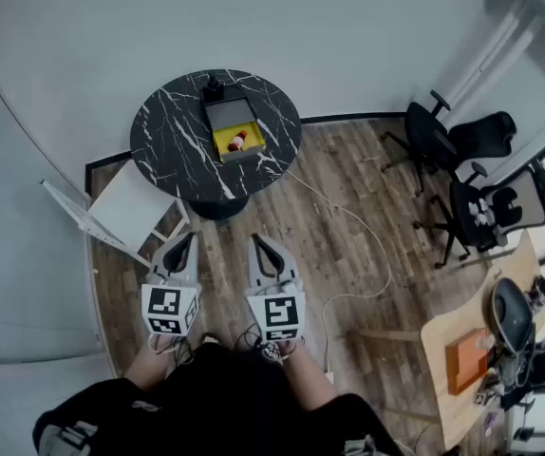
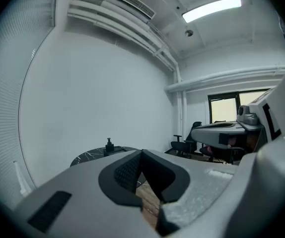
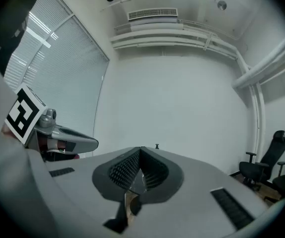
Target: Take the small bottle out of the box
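While fingers (image 3: 125,170) meet, small bottle (image 1: 237,142) lies well apart.

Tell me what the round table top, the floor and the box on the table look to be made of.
Table top: black with white veins, so marble or a marble-look laminate. Floor: brown planks with visible grain and seams, so wood or a wood-look laminate. Box: flat matte panels, grey and yellow, probably cardboard, though it is too small to be sure.

The right gripper (image 3: 141,153) faces a white wall (image 3: 182,108), jaws together (tips touching), left gripper (image 3: 65,143) alongside.
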### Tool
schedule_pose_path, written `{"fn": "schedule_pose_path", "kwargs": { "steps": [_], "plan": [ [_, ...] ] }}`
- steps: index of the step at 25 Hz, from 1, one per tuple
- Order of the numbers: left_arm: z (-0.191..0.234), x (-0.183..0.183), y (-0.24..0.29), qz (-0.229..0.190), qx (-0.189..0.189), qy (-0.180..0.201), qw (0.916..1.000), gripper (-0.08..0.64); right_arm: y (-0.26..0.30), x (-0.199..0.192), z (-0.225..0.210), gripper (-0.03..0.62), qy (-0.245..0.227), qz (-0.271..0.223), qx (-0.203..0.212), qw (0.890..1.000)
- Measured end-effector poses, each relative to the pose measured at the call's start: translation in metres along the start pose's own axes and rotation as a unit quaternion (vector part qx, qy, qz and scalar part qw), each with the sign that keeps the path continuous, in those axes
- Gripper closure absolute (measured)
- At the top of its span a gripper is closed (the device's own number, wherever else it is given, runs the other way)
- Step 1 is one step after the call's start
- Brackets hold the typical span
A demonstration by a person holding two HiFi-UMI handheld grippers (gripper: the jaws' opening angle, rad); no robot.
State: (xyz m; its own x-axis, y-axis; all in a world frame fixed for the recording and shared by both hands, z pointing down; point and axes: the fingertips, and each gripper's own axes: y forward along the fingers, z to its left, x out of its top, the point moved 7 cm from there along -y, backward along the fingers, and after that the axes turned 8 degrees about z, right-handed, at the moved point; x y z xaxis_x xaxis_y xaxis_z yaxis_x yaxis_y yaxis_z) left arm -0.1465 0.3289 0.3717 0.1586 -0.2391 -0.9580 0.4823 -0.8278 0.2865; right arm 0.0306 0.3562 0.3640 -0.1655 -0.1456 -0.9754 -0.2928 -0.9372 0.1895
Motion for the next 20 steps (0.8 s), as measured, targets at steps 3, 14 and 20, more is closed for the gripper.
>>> {"fn": "schedule_pose_path", "kwargs": {
  "steps": [3, 14, 20],
  "plan": [
    [-0.018, 0.004, -0.007, -0.006, 0.002, 0.004, 1.0, 0.561, -0.023, -0.001, -0.007, 0.597, 0.012, 0.0, -0.004, 1.0],
    [-0.107, 0.02, 0.015, -0.006, -0.009, 0.017, 0.9998, 0.561, -0.071, -0.012, -0.074, 0.597, 0.019, -0.009, 0.012, 1.0],
    [-0.152, 0.009, 0.027, 0.013, -0.026, 0.051, 0.9983, 0.561, -0.101, -0.039, -0.109, 0.597, 0.067, -0.017, -0.004, 0.998]
  ]
}}
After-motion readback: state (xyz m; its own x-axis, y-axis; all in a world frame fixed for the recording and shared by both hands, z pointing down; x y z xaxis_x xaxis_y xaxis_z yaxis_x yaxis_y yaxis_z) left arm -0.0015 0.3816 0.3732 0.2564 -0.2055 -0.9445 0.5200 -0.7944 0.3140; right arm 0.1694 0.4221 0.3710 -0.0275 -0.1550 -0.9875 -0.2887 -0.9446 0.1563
